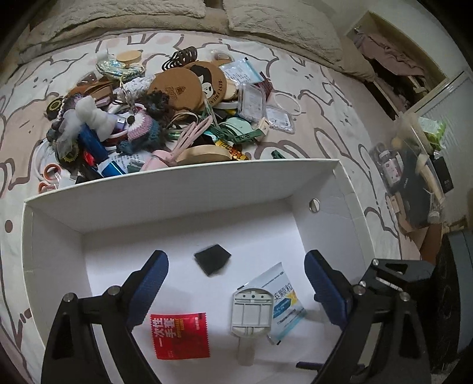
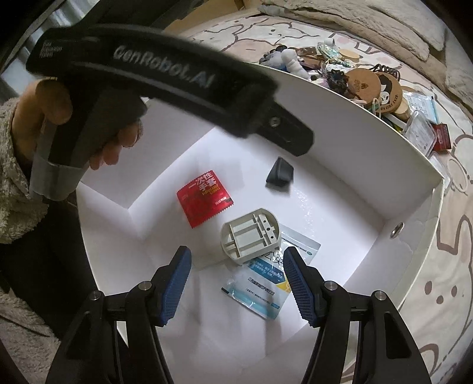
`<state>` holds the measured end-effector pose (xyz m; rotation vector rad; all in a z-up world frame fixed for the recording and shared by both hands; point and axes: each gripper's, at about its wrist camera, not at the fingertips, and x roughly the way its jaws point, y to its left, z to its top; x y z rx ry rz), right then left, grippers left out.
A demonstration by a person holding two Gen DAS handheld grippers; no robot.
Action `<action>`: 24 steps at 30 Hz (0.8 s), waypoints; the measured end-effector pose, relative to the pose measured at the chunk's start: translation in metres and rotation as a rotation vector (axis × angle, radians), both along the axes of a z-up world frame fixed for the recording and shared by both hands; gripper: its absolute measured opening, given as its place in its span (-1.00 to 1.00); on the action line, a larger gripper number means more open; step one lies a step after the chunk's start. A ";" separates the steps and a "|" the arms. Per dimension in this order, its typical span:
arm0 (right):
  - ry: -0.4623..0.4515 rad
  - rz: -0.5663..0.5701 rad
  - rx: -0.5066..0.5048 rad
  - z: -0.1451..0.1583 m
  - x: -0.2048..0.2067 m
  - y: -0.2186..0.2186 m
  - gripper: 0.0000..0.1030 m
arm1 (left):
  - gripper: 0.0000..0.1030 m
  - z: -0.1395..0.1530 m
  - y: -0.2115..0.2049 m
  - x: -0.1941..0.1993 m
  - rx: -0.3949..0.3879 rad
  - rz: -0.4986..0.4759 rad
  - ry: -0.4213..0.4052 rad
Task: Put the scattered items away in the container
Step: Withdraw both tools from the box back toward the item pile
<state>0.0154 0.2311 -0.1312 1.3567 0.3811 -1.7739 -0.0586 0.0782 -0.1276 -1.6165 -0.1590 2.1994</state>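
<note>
A white box (image 1: 177, 177) lies on the bed, with the pile of scattered items (image 1: 147, 112) just behind its far wall. My left gripper (image 1: 236, 260) hangs open and wide over the box floor, nothing between its pads. Below it lies a small black item (image 1: 212, 263), blurred. A red packet (image 1: 179, 336), a grey plastic piece (image 1: 252, 313) and a blue-white sachet (image 1: 288, 301) also rest inside. My right gripper (image 2: 237, 252) is open above the grey piece (image 2: 249, 234) and the sachet (image 2: 266, 289), holding nothing. The black item (image 2: 280, 175) sits near the box's far wall (image 2: 354, 97).
A hand (image 2: 44, 118) holds the left gripper's black body (image 2: 147, 76) over the box's left side. A clear bin (image 1: 414, 165) full of things stands to the right of the bed. Beige pillows (image 1: 266, 23) lie beyond the pile on the patterned sheet (image 1: 325, 97).
</note>
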 end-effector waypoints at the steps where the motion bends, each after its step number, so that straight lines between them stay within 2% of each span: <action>1: -0.001 -0.006 -0.003 0.000 0.000 0.001 0.26 | 0.82 0.000 -0.001 0.000 0.000 0.003 0.000; 14: 0.028 -0.060 -0.024 0.005 -0.003 0.014 0.26 | 0.83 0.008 0.001 0.014 -0.068 -0.021 0.057; 18: 0.061 -0.070 -0.024 0.008 -0.001 0.017 0.26 | 0.98 0.009 0.000 0.019 -0.096 -0.032 0.079; 20: 0.096 -0.078 -0.023 0.011 0.002 0.019 0.53 | 0.98 0.011 -0.001 0.022 -0.114 -0.044 0.094; 21: 0.119 -0.087 -0.029 0.012 0.003 0.020 0.91 | 0.99 0.012 -0.001 0.024 -0.120 -0.051 0.103; 22: 0.141 -0.095 -0.042 0.014 0.004 0.021 1.00 | 0.99 0.013 -0.001 0.026 -0.122 -0.057 0.110; 24: 0.164 -0.106 -0.057 0.018 0.005 0.024 1.00 | 0.99 0.014 -0.002 0.029 -0.131 -0.069 0.123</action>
